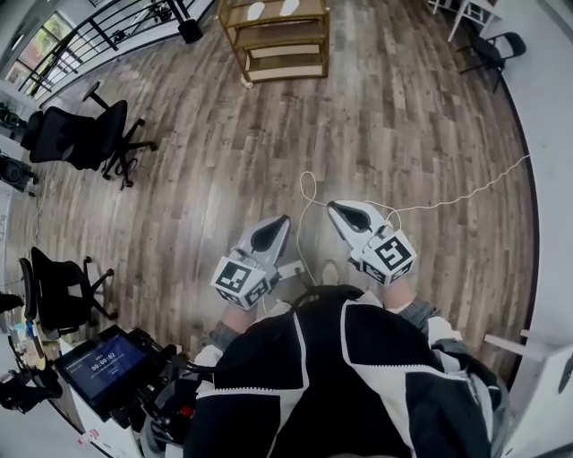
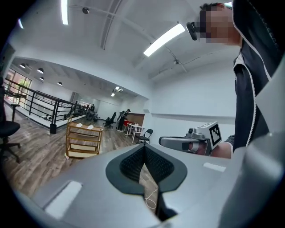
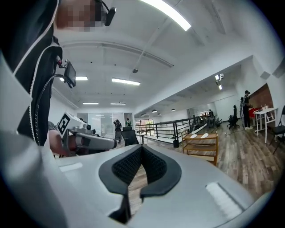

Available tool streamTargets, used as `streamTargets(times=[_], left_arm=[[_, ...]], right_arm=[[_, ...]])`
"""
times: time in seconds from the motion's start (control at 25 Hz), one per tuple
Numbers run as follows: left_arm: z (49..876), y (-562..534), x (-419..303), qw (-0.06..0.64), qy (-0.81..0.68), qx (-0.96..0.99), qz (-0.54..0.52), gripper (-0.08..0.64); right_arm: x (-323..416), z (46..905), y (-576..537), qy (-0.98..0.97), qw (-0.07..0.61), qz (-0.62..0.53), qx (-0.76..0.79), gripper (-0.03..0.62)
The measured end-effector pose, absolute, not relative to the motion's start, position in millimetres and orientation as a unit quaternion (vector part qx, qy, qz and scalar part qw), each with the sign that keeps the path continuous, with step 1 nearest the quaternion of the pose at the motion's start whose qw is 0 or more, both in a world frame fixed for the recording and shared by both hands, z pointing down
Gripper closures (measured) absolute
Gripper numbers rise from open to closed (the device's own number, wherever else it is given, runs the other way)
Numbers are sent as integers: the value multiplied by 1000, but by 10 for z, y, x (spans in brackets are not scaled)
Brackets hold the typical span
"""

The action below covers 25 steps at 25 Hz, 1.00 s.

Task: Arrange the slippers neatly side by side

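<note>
Two white slippers (image 1: 256, 11) (image 1: 290, 7) lie on the top board of a wooden shelf (image 1: 275, 40) far ahead on the wood floor. The left gripper view shows the shelf (image 2: 83, 140) at mid-left, and the right gripper view shows the shelf (image 3: 200, 147) at the right with the slippers (image 3: 199, 135) on top. My left gripper (image 1: 283, 220) and right gripper (image 1: 333, 207) are held level in front of the person's body, far from the shelf. Both are shut with nothing between the pads; my left gripper (image 2: 144, 149) and right gripper (image 3: 141, 149) show their jaws meeting.
A white cable (image 1: 430, 201) runs across the floor from the right wall towards the grippers. Black office chairs (image 1: 85, 139) (image 1: 58, 291) stand at the left, another chair (image 1: 492, 49) at the far right. A screen (image 1: 106, 362) sits at lower left. A black railing (image 1: 89, 36) borders the far left.
</note>
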State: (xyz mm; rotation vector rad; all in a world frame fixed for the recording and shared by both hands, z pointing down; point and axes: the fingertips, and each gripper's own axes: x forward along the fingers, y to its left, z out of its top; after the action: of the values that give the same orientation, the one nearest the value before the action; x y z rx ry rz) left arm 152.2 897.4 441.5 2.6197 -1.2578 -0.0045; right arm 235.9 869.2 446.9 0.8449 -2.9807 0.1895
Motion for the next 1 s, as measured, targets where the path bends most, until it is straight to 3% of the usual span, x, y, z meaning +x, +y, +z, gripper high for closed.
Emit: streamTargets(times=[0.4,1.0], left_arm=[[4364,8191,1798,107,-450,887,8,545],[4415,6930,1310,96,-440,893,-5,545]], right_arm=[[2532,4490,7920,-967,22,64,244,588],[2128,4613,6687,-961,36,57,268,588]])
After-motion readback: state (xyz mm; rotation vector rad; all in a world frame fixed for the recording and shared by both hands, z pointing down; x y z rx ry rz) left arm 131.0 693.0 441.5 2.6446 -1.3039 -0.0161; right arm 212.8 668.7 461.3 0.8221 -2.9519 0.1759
